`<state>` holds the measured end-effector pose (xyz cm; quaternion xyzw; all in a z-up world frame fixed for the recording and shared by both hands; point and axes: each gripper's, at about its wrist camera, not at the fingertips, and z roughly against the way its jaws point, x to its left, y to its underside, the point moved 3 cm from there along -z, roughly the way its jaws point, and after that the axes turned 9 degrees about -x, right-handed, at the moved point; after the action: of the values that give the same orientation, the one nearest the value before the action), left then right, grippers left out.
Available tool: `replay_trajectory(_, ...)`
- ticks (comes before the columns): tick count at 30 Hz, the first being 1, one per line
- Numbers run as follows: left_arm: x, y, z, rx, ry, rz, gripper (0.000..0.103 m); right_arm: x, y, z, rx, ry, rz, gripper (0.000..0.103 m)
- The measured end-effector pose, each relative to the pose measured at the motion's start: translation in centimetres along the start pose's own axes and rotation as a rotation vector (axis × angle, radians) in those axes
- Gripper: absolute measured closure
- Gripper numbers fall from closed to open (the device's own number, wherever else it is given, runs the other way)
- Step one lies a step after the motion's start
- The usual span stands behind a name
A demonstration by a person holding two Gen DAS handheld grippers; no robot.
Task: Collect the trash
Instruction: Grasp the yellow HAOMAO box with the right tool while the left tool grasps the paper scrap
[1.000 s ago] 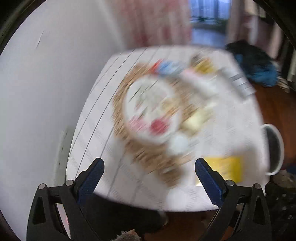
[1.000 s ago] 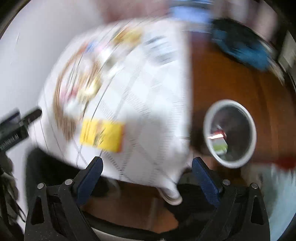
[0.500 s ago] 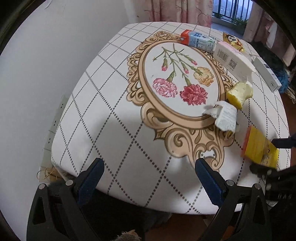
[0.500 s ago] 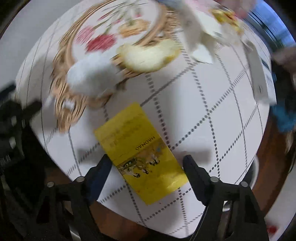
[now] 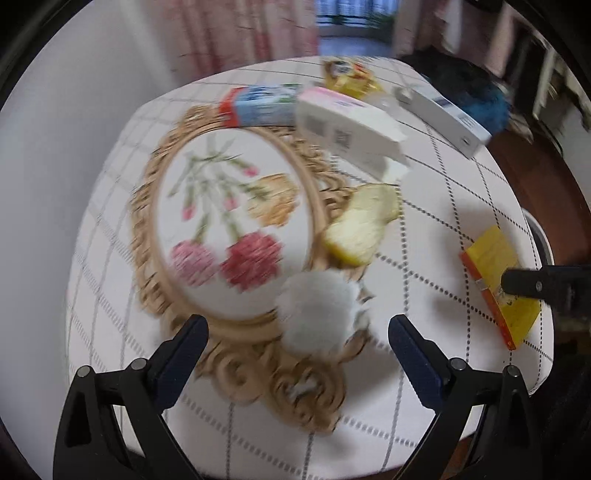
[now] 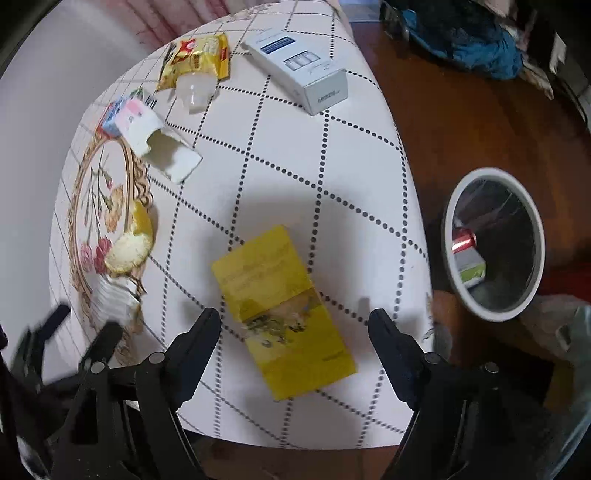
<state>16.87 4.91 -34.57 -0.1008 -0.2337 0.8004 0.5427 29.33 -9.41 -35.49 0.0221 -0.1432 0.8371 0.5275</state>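
Since half a second ago, the left gripper has moved in over the crumpled white paper. The right gripper now sits over the yellow box at the table's near edge. Both are wide open, holding nothing. The bin stands beside the table's right edge.

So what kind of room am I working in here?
Probably a home living or dining room: a small table with a floral tablecloth, pink curtains, and a white waste bin on a wooden floor.
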Motion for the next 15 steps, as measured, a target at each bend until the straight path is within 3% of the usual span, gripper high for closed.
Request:
replay_trajectory(1,-0.3,-0.2,-0.4,0.000,0.002,-0.019,0.017,-0.2,-0.5,-0.4,0.007,0.006,0.022,0.019)
replay_trajectory(2,-0.5,-0.3,-0.9,0.008,0.004,-0.029,0.043,-0.4,-0.5,-1.0,0.017,0.013,0.058,0.019)
replay_trajectory(4,-0.6,-0.4,-1.4,0.030,0.021,-0.025,0.060,0.7,0.4,-1.5,0.026,0.035,0.111,0.019)
replay_trajectory(7,-0.1,-0.4,-1.0,0.016,0.031,0.001,0.067,1.7,0.5,-2.8,0.020,0.066,0.183,0.019)
replay_trajectory(10,0.2,0.0,-0.6,0.004,0.022,0.010,0.068,2.7,1.1,-3.2,-0.003,0.106,0.231,0.021)
replay_trajectory(15,0.1,0.1,-0.9,-0.004,0.016,0.021,0.069,3.4,1.4,-2.7,-0.062,0.131,0.243,0.034)
